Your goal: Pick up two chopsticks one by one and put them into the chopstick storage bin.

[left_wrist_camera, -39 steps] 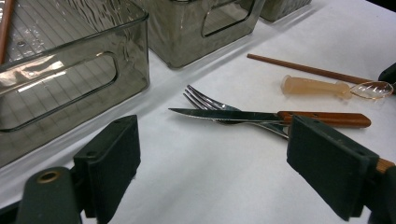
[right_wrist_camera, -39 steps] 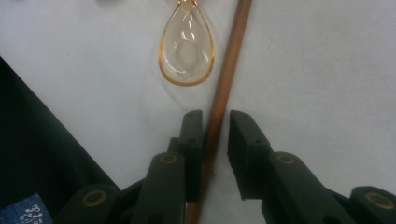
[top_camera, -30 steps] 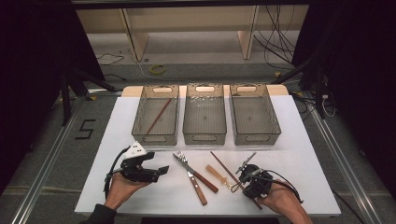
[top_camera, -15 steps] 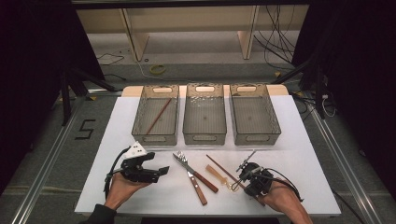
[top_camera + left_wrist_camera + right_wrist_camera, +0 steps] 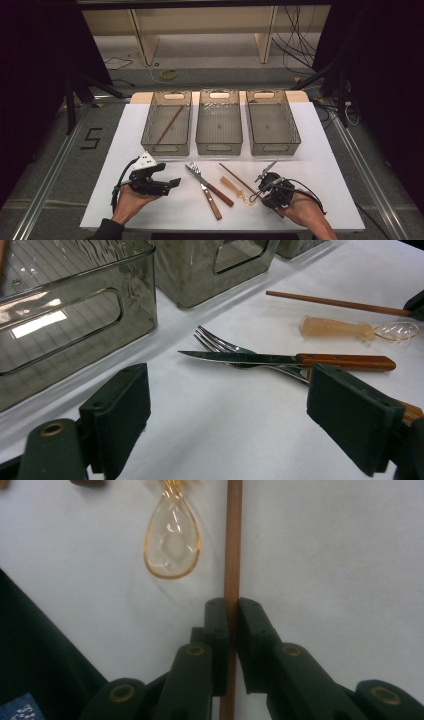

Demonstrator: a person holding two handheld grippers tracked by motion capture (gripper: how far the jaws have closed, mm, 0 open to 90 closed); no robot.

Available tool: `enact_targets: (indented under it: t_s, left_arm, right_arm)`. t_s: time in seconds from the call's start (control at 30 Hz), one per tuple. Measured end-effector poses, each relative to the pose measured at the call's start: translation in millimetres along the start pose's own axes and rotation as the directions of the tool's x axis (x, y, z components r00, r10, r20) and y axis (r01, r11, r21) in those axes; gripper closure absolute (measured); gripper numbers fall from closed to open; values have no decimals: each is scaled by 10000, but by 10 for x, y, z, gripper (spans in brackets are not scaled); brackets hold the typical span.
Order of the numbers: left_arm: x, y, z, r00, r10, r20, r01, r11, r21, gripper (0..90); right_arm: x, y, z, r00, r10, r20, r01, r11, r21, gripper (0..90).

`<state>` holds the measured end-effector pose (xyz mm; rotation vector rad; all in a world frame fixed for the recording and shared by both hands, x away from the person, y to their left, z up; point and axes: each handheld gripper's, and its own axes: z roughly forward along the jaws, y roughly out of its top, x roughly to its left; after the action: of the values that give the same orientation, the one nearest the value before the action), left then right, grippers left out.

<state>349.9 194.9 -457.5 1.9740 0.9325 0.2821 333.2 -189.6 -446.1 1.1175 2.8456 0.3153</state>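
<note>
Item: slender brown wooden chopstick (image 5: 232, 540), lying flat on the white table cover (image 5: 320, 165) near the front edge, just beside a clear amber plastic spoon (image 5: 172, 542); the right gripper (image 5: 233, 611) has just been closing and now pinches the chopstick between its jaws. The left gripper (image 5: 240, 405) rests released, jaws wide with nothing between them, facing the wooden-handled knife (image 5: 280, 359) and steel fork (image 5: 225, 346). Handling note: lift straight up, keeping the stick level and clear of the spoon; its likely place is the left smoky translucent bin (image 5: 150, 135), which already holds a matching stick (image 5: 169, 124).
</note>
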Motion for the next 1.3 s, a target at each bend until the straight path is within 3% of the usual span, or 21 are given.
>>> enact_targets:
  t_s: [0.2,0.27,0.4,0.43,0.5,0.6,0.7,0.77,0.83,0.87,0.97,1.0,1.07,1.13,1.2,1.23,1.27,1.3]
  left_arm:
    - [-20,23,10,9997,217,88,-217,9998,-2,167]
    - [-43,51,19,9987,466,213,-467,9989,43,166]
    - [-74,96,21,9971,689,327,-689,9976,-15,169]
    - [-81,117,20,9962,796,350,-797,9968,-8,169]
    - [-112,163,19,9939,992,487,-993,9951,7,172]
    - [-186,231,16,9864,1410,848,-1425,9897,122,176]
    - [-273,308,35,9757,1904,1085,-1945,9805,290,175]
    - [-330,372,54,9679,2181,1247,-2242,9739,366,175]
    - [-383,443,79,9567,2552,1402,-2642,9632,496,177]
    - [-413,476,94,9508,2736,1456,-2844,9569,593,191]
    - [-484,555,132,9298,3269,1691,-3445,9347,871,207]
    - [-504,574,143,9244,3395,1739,-3593,9281,978,206]
    - [-541,594,163,9068,3732,1960,-3998,9087,1199,209]
    - [-575,598,188,8875,4064,2172,-4403,8869,1398,220]
    - [-613,596,221,8739,4266,2329,-4686,8668,1705,236]
    - [-653,592,254,8620,4456,2418,-4926,8489,1915,252]
    - [-653,592,254,8620,4456,2418,-4926,8489,1915,268]
    - [-671,589,268,8570,4491,2528,-4998,8439,1950,282]
  right_arm:
    - [36,25,-107,9992,-403,-8,403,9984,-391,841]
    - [91,52,-165,9966,-826,41,827,9952,-522,841]
    - [172,91,-220,9926,-1208,83,1211,9908,-612,841]
    - [217,123,-251,9872,-1594,48,1594,9847,-698,841]
    - [269,152,-272,9837,-1798,45,1797,9815,-667,841]
    - [313,190,-278,9724,-2333,91,2334,9699,-700,840]
    - [354,209,-282,9688,-2478,91,2479,9666,-658,841]
    - [395,235,-288,9614,-2750,104,2750,9591,-668,841]
    - [412,244,-291,9596,-2809,126,2811,9575,-639,841]
    - [439,263,-297,9548,-2970,83,2969,9526,-659,841]
    - [498,285,-305,9510,-3090,58,3087,9488,-671,841]
    - [503,291,-309,9430,-3326,84,3324,9412,-610,840]
    - [522,294,-310,9432,-3323,58,3320,9411,-640,841]
    - [544,299,-323,9371,-3492,31,3487,9354,-589,841]
    - [552,306,-329,9308,-3654,86,3652,9289,-612,841]
    - [567,309,-337,9321,-3622,75,3620,9302,-602,841]
    - [567,309,-337,9321,-3622,75,3620,9302,-602,841]
    - [566,314,-337,9269,-3751,99,3750,9250,-618,841]
